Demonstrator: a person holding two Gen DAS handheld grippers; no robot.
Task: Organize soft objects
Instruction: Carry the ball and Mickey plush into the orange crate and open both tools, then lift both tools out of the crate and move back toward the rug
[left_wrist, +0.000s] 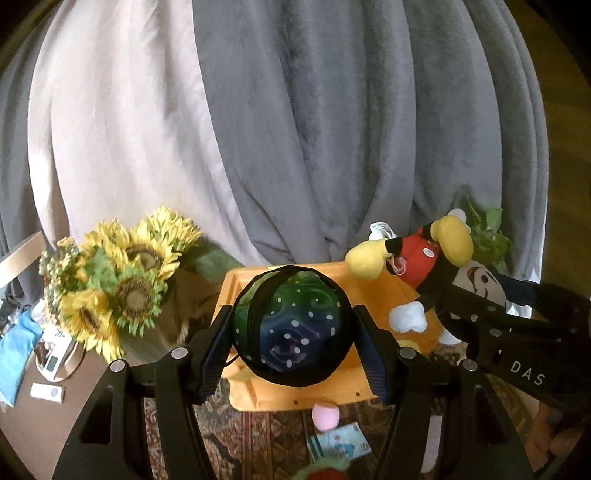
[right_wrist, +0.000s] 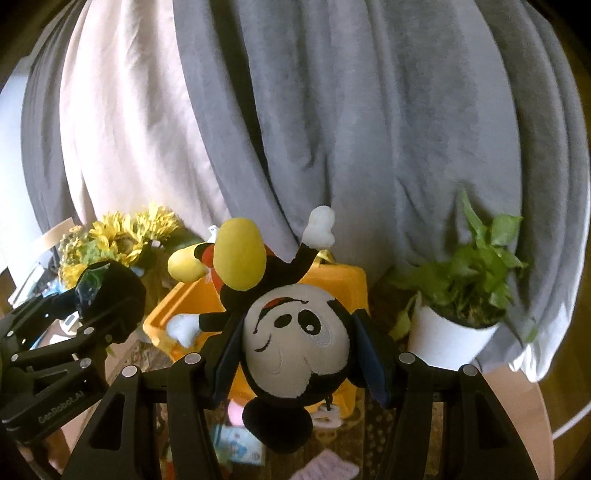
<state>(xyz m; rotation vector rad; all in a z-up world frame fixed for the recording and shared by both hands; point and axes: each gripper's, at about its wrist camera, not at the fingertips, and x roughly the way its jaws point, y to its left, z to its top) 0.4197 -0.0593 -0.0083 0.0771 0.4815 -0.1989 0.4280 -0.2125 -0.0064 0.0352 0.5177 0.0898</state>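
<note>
I'm seeing left gripper (left_wrist: 293, 328) clamping dark spotted ball (left_wrist: 291, 325) above yellow bin (left_wrist: 373, 295); right gripper (right_wrist: 299, 345) squeezing upside-down Mickey plush (right_wrist: 295, 343) by head, over same bin.

The dotted ball (left_wrist: 291, 325) hides much of the yellow bin (left_wrist: 373, 295) behind it. The Mickey plush (right_wrist: 295, 332) covers the bin's middle in the right view. A red-and-green soft thing (left_wrist: 325, 470) is cut off by the bottom edge; the small packet (left_wrist: 340, 443) is too blurred to read.
</note>
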